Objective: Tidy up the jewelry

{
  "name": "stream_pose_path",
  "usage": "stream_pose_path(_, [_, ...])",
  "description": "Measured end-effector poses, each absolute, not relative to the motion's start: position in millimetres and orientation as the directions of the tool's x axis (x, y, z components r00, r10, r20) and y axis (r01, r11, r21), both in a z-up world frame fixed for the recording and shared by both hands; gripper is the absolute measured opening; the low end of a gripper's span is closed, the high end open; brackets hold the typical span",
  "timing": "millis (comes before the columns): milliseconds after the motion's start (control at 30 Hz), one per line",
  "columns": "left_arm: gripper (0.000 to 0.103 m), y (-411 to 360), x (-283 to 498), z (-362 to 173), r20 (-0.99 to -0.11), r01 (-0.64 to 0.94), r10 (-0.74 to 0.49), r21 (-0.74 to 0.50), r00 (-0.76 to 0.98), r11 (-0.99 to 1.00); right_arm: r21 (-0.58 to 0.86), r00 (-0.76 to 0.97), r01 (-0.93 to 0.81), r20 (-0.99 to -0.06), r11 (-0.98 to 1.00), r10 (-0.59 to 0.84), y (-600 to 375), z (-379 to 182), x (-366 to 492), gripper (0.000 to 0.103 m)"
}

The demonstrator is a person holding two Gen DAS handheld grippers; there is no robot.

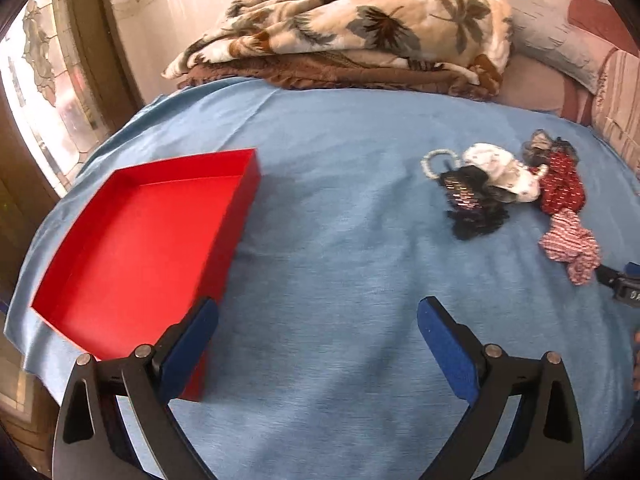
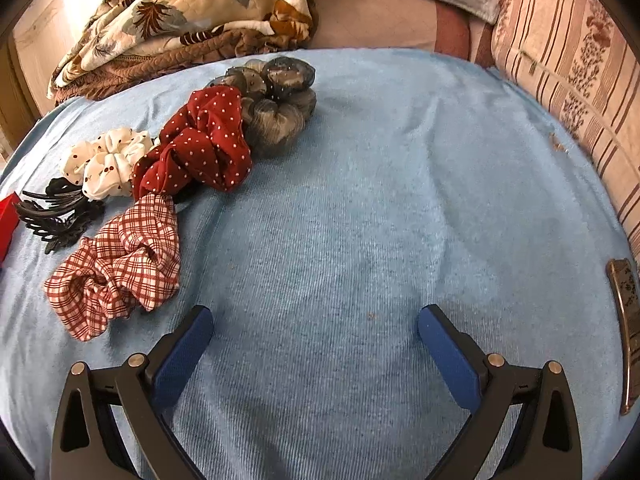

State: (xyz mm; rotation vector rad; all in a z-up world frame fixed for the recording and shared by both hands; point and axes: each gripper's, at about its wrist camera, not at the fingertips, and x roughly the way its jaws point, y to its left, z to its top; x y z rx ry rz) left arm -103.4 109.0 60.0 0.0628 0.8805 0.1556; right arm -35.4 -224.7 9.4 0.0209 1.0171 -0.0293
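A bed covered by a light blue sheet [image 1: 340, 240] carries everything. On its left lies an open red box [image 1: 136, 240], shallow and bare inside. Well apart, to the right, a loose cluster: a black claw clip [image 2: 56, 216], a white dotted scrunchie [image 2: 104, 164], a dark red dotted scrunchie [image 2: 200, 144], a grey scrunchie [image 2: 276, 100], a checked red-and-white scrunchie [image 2: 116, 264] (nearest the camera) and a pearl bracelet [image 1: 434, 162]. A leaf-print blanket [image 1: 352, 28] is heaped at the far end.

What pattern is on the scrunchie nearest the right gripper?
The scrunchie is red-and-white checked, clearest in the right wrist view.
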Motion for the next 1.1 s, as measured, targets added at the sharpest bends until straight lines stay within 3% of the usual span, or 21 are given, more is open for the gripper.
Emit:
stream_pose_path(267, [0.100, 78, -97, 19, -0.843, -0.051, 0.080, 0.063, 0.531, 0.997, -0.019, 0.537, 0.064, -0.842, 0.998, -0.051, -219, 11, -52, 0.103])
stream_pose_path(700, [0.103, 81, -100, 20, -0.850, -0.050, 0.092, 0.078, 0.519, 0.996, -0.050, 0.533, 0.106, -0.840, 0.993, -0.099, -212, 17, -68, 0.103])
stream_pose_path(800, [0.103, 83, -112, 40, -0.799, -0.082, 0.121, 0.090, 0.589, 0.993, -0.049, 0.572, 0.116, -0.813, 0.992, -0.107, -205, 30, -83, 0.103])
stream_pose_path(1100, [0.103, 71, -150, 125, -0.642, -0.064, 0.097, 0.075, 0.761, 0.995, -0.056, 0.783, 0.129, -0.607, 0.990, -0.137, -175, 108, -144, 0.102])
